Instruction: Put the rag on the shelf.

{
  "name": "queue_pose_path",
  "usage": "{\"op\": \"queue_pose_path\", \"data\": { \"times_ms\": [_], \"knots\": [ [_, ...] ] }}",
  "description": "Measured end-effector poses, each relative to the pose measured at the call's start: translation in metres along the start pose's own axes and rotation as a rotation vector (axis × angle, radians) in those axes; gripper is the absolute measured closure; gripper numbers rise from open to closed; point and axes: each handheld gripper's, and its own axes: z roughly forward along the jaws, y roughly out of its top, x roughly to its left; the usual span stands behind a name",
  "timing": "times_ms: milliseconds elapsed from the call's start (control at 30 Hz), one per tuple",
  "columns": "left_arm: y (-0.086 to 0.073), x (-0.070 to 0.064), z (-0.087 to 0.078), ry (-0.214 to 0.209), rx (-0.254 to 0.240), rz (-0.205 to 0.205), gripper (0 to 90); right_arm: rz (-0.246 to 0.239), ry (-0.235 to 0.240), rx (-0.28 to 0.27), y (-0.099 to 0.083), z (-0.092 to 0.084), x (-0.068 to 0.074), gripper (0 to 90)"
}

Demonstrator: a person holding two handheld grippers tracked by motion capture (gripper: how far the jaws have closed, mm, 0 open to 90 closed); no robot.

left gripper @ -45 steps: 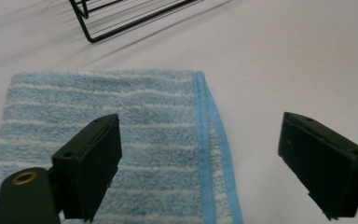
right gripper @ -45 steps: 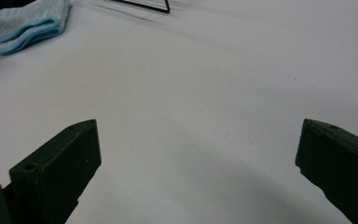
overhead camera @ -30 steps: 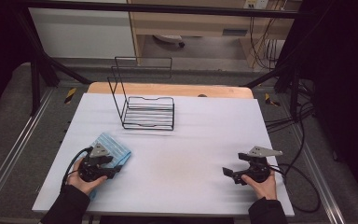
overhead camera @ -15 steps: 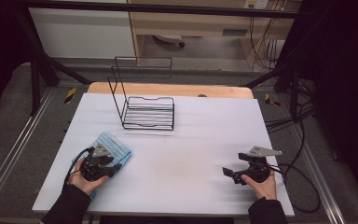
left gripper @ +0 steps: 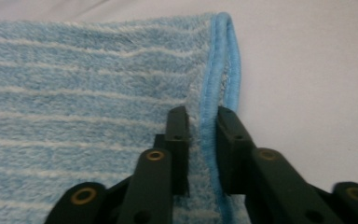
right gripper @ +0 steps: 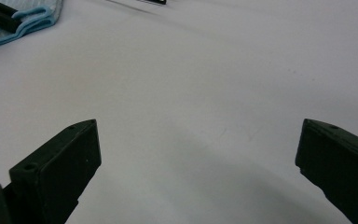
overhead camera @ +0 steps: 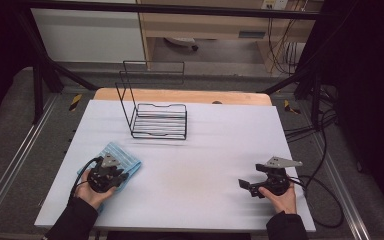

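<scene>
A blue striped towel lies folded on the white table at the front left. My left gripper sits at its near right corner. In the left gripper view the jaws have just been closing, and the towel's hemmed edge is pinched between the pads of the left gripper. My right gripper rests low over bare table at the front right, its jaws wide apart and nothing between them. The right gripper view catches the towel far off at the top left.
A black wire rack with a tall back frame stands at the table's far middle-left. A wooden strip runs along the far edge. Cables trail off the right side.
The left gripper's jaws have drawn together on the towel's edge. Both hands have stayed in place and the towel has not shifted.
</scene>
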Motion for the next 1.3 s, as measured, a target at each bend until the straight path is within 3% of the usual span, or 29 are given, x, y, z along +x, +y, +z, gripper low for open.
{"op": "queue_pose_path", "data": {
  "times_ms": [200,333,467,533,833,1067,1300],
  "knots": [
    [0.001,0.002,0.0,-0.008,0.005,-0.005,80.8,0.001,0.001,0.0,0.0,0.0,0.0,0.6],
    [0.002,0.004,-0.001,-0.02,0.003,-0.03,79.4,0.0,0.001,-0.002,0.0,0.0,-0.001,0.7],
    [0.005,0.003,-0.005,-0.036,-0.039,-0.069,72.3,0.006,0.0,0.0,0.0,0.0,0.0,0.7],
    [0.011,0.001,-0.005,-0.059,-0.084,-0.108,59.5,0.004,0.001,-0.001,0.0,0.0,-0.001,0.7],
    [0.015,-0.007,0.01,-0.001,-0.043,-0.068,59.1,0.006,0.0,0.0,0.0,0.0,-0.001,0.7],
    [0.015,-0.014,0.016,0.062,-0.019,0.006,63.9,0.008,-0.002,0.001,0.0,0.0,0.0,0.7],
    [0.016,-0.006,0.015,0.041,-0.021,-0.018,73.7,0.008,-0.004,-0.001,0.0,-0.001,-0.001,0.7]
  ]
}}
